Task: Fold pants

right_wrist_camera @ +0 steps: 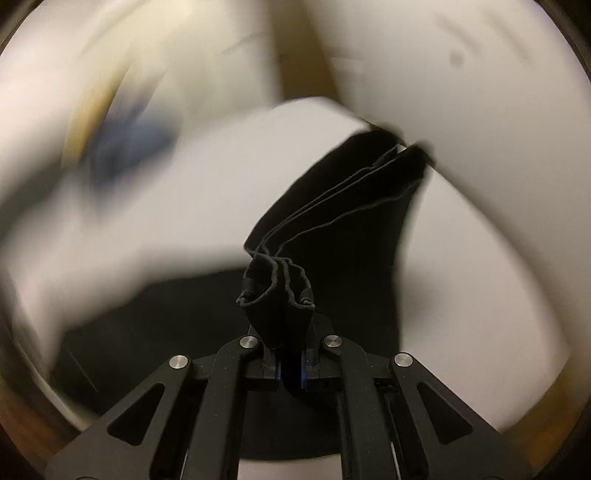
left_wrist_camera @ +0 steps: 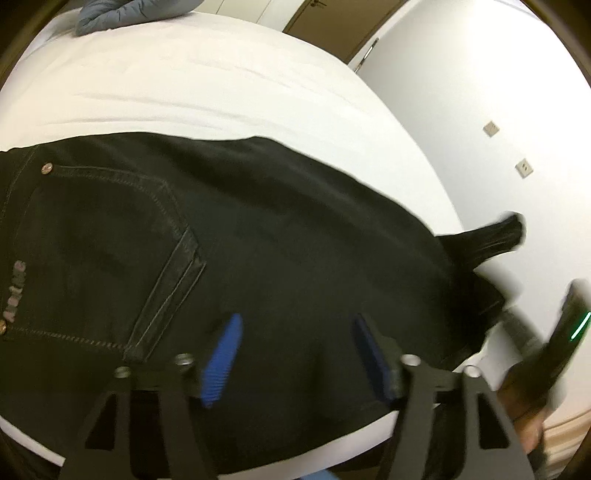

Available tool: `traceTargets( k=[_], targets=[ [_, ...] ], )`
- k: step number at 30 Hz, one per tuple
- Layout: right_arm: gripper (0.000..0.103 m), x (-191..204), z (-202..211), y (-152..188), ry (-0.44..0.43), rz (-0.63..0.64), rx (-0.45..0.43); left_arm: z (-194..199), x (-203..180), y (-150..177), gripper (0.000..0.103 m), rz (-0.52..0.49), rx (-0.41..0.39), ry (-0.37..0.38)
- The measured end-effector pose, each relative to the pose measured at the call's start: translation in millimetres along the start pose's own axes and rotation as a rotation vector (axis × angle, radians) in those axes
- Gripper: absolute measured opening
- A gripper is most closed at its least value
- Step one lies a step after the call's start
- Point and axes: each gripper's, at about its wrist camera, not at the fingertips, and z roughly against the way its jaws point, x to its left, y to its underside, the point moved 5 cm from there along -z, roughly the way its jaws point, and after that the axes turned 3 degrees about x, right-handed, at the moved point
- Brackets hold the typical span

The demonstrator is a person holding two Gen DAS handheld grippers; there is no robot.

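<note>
Black jeans [left_wrist_camera: 258, 229] lie on a white bed [left_wrist_camera: 184, 81], back pocket to the left, legs running right. My left gripper [left_wrist_camera: 295, 343] is open, its blue pads just above the seat of the pants. My right gripper [right_wrist_camera: 291, 354] is shut on the bunched hems of the black pants [right_wrist_camera: 280, 291] and holds them lifted; the layered leg cloth [right_wrist_camera: 351, 199] hangs away from it. The right gripper also shows in the left wrist view [left_wrist_camera: 546, 354], blurred, at the right edge of the pants.
A grey-blue pillow [left_wrist_camera: 122, 14] lies at the far end of the bed. A white wall [left_wrist_camera: 498, 92] with two sockets runs along the bed's right side, with a brown door [left_wrist_camera: 325, 26] beyond. The right wrist view is heavily blurred.
</note>
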Motion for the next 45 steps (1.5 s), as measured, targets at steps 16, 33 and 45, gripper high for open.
traceTargets(
  k=[16,33,45],
  targets=[
    [0.005,110,6,58,0.28,0.506,-0.052,-79,-76,-55,0.095,-0.028,0.234,0.179],
    [0.005,197,46,83,0.148,0.69,-0.11,-47,-20,-71,0.009,-0.125,0.298,0.128],
    [0.005,239,33,91,0.028,0.805,-0.078,-17,51,-54,0.01,-0.141,0.278,-0.004]
  ],
)
